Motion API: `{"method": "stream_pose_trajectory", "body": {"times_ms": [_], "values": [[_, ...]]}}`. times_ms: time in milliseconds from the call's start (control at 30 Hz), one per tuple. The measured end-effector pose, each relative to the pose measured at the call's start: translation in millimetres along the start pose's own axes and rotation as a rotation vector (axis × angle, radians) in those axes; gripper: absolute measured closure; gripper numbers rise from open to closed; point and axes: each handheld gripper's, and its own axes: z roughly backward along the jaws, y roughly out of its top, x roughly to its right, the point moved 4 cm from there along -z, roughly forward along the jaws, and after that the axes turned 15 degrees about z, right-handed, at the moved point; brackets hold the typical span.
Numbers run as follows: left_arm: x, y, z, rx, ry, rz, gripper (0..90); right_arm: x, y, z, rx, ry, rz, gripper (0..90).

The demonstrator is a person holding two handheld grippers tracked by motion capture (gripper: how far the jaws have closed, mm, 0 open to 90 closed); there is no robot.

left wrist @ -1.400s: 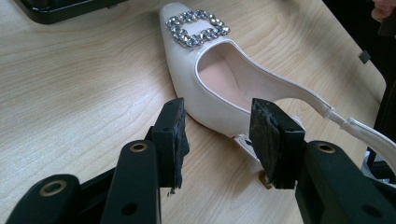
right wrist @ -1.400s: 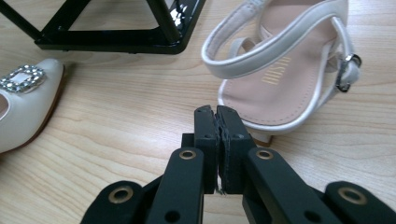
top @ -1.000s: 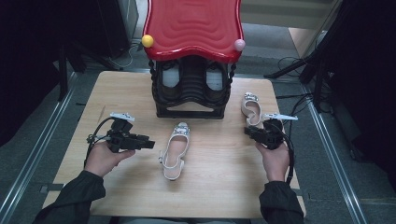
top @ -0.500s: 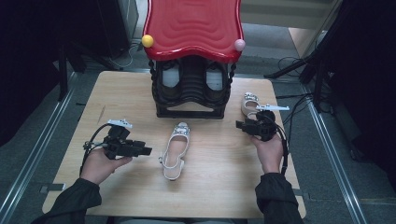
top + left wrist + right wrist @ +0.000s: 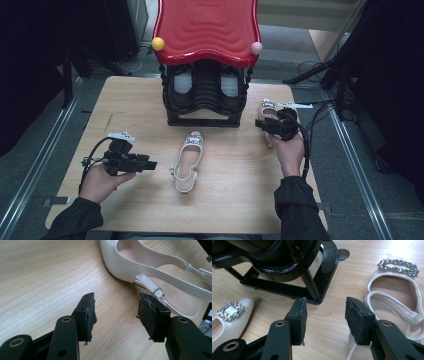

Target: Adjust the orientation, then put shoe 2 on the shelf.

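So neither shoe is gripped yet: my left gripper (image 5: pixel 150 165) gapes at nine o'clock of the middle shoe (image 5: pixel 187 161), my right gripper (image 5: pixel 260 125), jaws just narrowing on nothing, beside the right shoe (image 5: pixel 266 107), both off the rack (image 5: pixel 204 95).

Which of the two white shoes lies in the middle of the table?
The shoe beside the left gripper; the other shoe lies near the table's right edge.

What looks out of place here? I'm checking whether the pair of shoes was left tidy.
The two white shoes lie apart: one mid-table, the other at the right edge beside the black rack, under the right gripper. Neither is in the rack. Both grippers' pads look frayed.
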Motion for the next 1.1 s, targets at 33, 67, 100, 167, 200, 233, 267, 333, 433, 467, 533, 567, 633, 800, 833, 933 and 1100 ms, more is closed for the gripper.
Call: {"method": "stream_pose_trajectory", "body": {"times_ms": [33,67,100,167,200,233,267,333,433,467,533,567,633,800,833,933,1100], "values": [[-0.1,-0.5,0.1,0.0,0.001,0.0,48.0,1.3,0.8,-0.3,0.001,-0.002,0.0,53.6],[-0.2,-0.9,0.0,-0.001,0.004,-0.001,48.0,2.4,1.5,-0.3,0.001,-0.003,-0.002,53.8],[-0.1,-1.3,0.0,-0.001,0.004,-0.001,48.0,3.8,2.1,-0.4,0.005,-0.005,-0.003,54.1],[0.1,-2.0,0.2,-0.002,0.003,-0.002,48.0,6.5,3.0,-0.1,0.007,-0.007,-0.007,54.5],[0.5,-2.5,-0.2,0.001,0.002,0.002,48.0,7.8,3.5,0.4,0.007,-0.007,-0.012,54.6],[0.2,-3.0,-0.1,-0.001,0.006,-0.001,48.0,9.7,4.1,1.0,0.01,-0.01,-0.014,54.9],[0.0,-3.4,0.2,-0.002,0.007,-0.003,47.9,11.5,4.8,1.5,0.018,-0.013,-0.019,55.4],[0.0,-4.1,0.9,0.002,0.005,0.0,47.9,15.5,6.6,2.3,0.025,-0.019,-0.024,55.8],[-0.8,-5.0,3.0,0.011,0.004,0.006,47.8,22.2,9.4,2.7,0.033,-0.03,-0.033,56.4],[-1.2,-5.5,3.7,0.014,0.003,0.008,47.8,24.7,10.0,2.6,0.037,-0.034,-0.038,56.4],[-2.5,-6.4,5.2,0.017,0.006,0.009,47.8,29.5,10.4,2.7,0.038,-0.039,-0.047,56.6],[-2.9,-7.0,5.8,0.018,0.006,0.013,47.8,31.7,10.5,2.8,0.042,-0.044,-0.054,56.8],[-3.8,-8.1,6.8,0.019,0.008,0.016,47.8,35.9,9.8,2.7,0.048,-0.051,-0.063,57.1],[-5.0,-11.0,9.2,0.022,0.012,0.024,47.8,43.0,6.1,-1.7,0.049,-0.065,-0.082,58.2],[-5.7,-11.5,9.5,0.023,0.016,0.022,47.8,43.2,4.9,-3.4,0.04,-0.065,-0.087,58.5],[-6.4,-12.5,10.6,0.03,0.022,0.027,47.8,43.2,1.6,-9.8,0.026,-0.062,-0.086,59.3],[-8.6,-14.4,12.2,0.026,0.024,0.035,47.7,38.0,18.4,2.9,0.095,-0.068,-0.071,59.9]]}}
